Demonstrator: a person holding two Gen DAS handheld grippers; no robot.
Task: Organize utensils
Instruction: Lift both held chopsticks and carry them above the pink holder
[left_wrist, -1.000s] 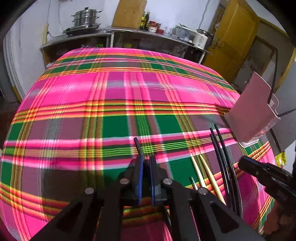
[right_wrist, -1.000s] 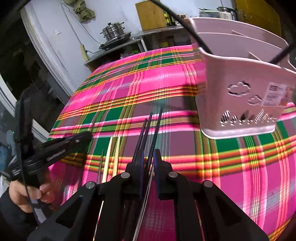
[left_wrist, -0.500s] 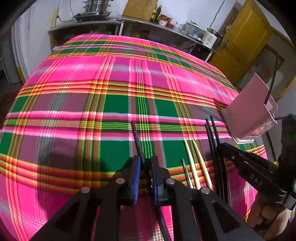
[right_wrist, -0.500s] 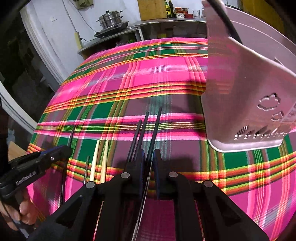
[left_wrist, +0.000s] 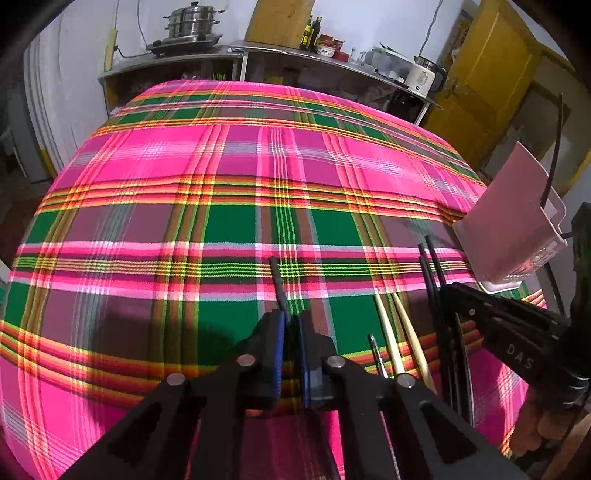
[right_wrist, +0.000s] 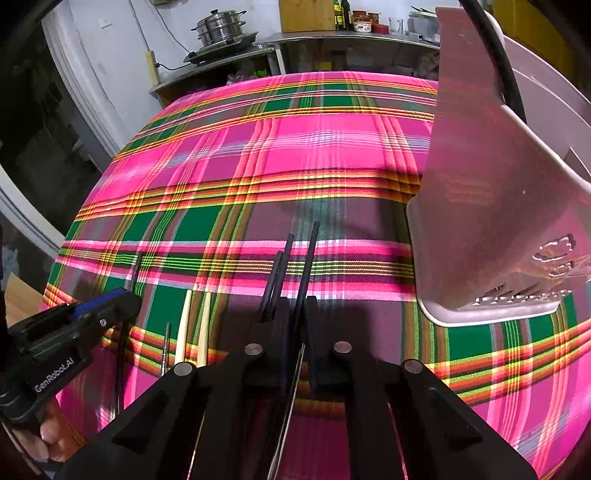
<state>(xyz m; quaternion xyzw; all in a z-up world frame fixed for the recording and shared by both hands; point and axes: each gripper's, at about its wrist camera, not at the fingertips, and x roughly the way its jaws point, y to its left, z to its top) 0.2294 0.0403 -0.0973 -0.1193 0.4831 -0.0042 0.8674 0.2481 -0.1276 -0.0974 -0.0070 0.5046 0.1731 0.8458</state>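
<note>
**Both grippers clamped on dark chopsticks, much of each stick hidden**

Your left hand-held gripper (left_wrist: 290, 325) is pinched together on a single thin black chopstick (left_wrist: 277, 282); only its front end shows past the blue pads, lying low over the pink-and-green plaid cloth (left_wrist: 229, 221) that covers the counter. The rest of that stick is hidden under the gripper body.

Your right hand-held gripper (right_wrist: 297, 306) is closed on one long black chopstick (right_wrist: 308, 258), whose rear disappears between the fingers. Just left of it a pair of black chopsticks (right_wrist: 277, 273) runs under the left finger; you cannot tell from either view whether that pair is touched by the pad or merely lies beside it.

Between the two grippers lie two pale cream chopsticks (right_wrist: 194, 325) on the cloth, side by side, and a thin metal utensil (right_wrist: 168, 343) whose head is cut off from sight.

The pink plastic utensil holder (right_wrist: 491, 221) stands to the right on the cloth, near the right gripper. Its inside is hard to make out; a dark rod (right_wrist: 495, 48) rises from it, its lower part hidden.
</note>
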